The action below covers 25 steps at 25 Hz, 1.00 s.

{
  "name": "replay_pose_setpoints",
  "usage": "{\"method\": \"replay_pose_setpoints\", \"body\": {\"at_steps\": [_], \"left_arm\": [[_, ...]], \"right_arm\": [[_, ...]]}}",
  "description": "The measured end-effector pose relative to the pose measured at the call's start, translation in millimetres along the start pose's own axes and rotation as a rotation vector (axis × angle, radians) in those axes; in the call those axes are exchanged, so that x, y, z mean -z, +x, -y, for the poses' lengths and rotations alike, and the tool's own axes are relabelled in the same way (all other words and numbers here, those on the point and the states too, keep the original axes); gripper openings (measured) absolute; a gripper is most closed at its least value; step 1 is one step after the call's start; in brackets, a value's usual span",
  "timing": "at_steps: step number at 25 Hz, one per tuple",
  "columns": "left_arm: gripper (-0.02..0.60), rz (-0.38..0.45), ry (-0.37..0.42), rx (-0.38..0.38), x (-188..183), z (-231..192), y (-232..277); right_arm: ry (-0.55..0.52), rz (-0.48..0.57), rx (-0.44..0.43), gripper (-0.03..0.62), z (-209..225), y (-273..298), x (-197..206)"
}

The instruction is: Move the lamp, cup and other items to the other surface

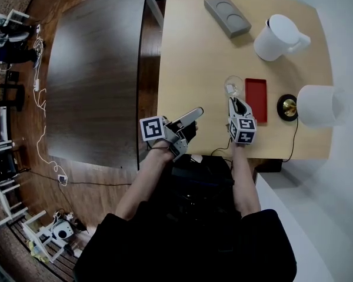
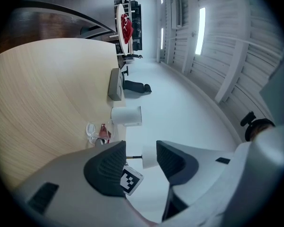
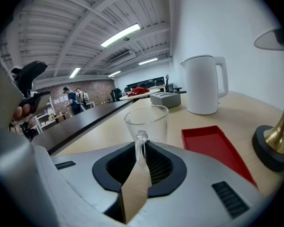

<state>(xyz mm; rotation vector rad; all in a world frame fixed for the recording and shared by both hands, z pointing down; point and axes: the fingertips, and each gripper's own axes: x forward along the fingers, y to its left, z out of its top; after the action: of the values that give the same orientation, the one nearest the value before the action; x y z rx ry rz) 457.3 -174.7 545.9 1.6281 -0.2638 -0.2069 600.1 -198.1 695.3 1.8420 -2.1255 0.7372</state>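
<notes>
Head view: the cup (image 1: 234,86) stands near the light table's (image 1: 188,51) near edge, just left of the red tray (image 1: 256,98). Across a narrow floor gap to the left, the dark table (image 1: 94,75) shows a broad open top.

Left gripper view: the left gripper's (image 2: 141,160) jaws stand apart and hold nothing.

Right gripper view: the right gripper's (image 3: 141,167) jaws are slightly apart around the cup's handle.

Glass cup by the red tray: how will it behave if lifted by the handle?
Glass cup looks thin-walled and empty: probably light, fragile. Its slim handle stands between the right gripper's jaws; smooth glass there may slip or let the cup swing. Straight-sided, upright: unlikely to roll.
</notes>
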Motion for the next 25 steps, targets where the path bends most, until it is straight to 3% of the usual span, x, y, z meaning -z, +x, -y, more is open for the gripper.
{"method": "replay_pose_setpoints", "body": {"at_steps": [14,17,22,25], "left_arm": [[0.219,-0.056,0.007,0.053,7.9,9.6,-2.6],[0.219,-0.061,0.013,0.067,6.3,10.5,-4.1],[0.219,-0.082,0.012,0.106,4.7,23.0,-18.0],[0.219,-0.106,0.011,0.133,10.0,26.8,-15.0]], "right_arm": [[0.049,0.000,0.022,0.107,-2.7,-27.9,-0.5],[0.150,0.053,0.021,0.101,-2.5,-44.5,-11.4],[0.449,0.212,-0.054,0.041,-21.9,-85.8,-47.7],[0.566,0.301,-0.085,0.018,-21.8,-106.4,-63.8]]}}
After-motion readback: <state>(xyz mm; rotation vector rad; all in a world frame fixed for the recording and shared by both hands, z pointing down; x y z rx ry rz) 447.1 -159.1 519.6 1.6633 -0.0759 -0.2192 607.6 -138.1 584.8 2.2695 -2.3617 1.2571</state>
